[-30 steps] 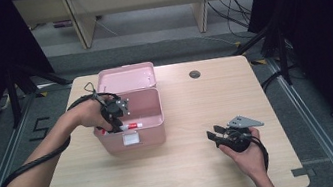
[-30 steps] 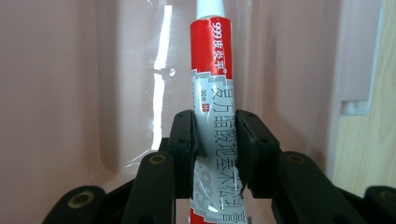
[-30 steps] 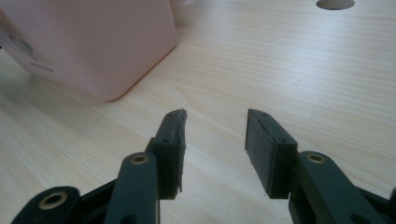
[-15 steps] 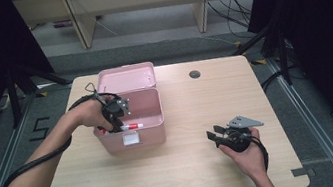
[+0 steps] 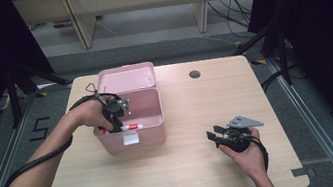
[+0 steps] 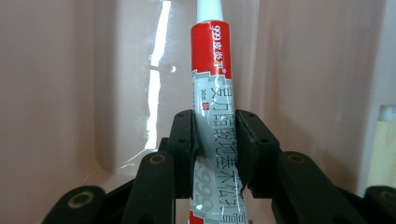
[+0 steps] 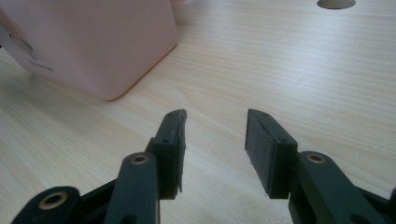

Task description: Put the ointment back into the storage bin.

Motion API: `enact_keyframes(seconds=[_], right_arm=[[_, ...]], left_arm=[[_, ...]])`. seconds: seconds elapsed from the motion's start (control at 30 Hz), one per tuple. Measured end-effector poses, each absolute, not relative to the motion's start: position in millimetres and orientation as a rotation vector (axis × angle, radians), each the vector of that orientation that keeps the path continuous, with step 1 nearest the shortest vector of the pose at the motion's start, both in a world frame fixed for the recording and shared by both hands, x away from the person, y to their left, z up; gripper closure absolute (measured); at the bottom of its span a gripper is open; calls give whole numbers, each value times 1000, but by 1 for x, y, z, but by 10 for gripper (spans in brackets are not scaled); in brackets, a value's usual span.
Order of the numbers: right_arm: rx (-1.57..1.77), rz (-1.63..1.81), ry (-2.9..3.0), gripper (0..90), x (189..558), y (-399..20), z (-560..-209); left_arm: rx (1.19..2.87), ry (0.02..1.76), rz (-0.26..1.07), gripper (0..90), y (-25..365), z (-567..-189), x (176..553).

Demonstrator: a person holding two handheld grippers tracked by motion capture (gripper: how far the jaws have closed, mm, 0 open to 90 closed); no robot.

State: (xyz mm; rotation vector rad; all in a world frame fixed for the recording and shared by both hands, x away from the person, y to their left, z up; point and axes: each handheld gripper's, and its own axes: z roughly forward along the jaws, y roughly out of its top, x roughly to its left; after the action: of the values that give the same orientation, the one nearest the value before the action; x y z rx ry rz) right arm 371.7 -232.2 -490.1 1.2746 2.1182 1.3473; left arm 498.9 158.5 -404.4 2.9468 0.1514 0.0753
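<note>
Wooden table (image 5: 187,171) with a round grommet hole (image 5: 195,74).

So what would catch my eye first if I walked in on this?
Probably the open pink box left of centre on the wooden table, its lid tipped back. The left hand-held gripper is clamped on a red and grey tube inside it. The right hand-held gripper rests open on the table to the right.
</note>
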Motion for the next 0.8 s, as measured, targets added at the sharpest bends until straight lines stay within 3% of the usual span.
enact_keyframes(seconds=[0.17,0.27,0.8], right_arm=[[1274,1346,2116,589,372,-232,-490],[1276,1348,2117,589,372,-232,-490],[1270,1343,2114,590,372,-232,-490]], left_arm=[[2952,218,65,671,158,-404,498],[2931,248,96,579,159,-400,499],[2767,359,234,570,175,-378,499]])
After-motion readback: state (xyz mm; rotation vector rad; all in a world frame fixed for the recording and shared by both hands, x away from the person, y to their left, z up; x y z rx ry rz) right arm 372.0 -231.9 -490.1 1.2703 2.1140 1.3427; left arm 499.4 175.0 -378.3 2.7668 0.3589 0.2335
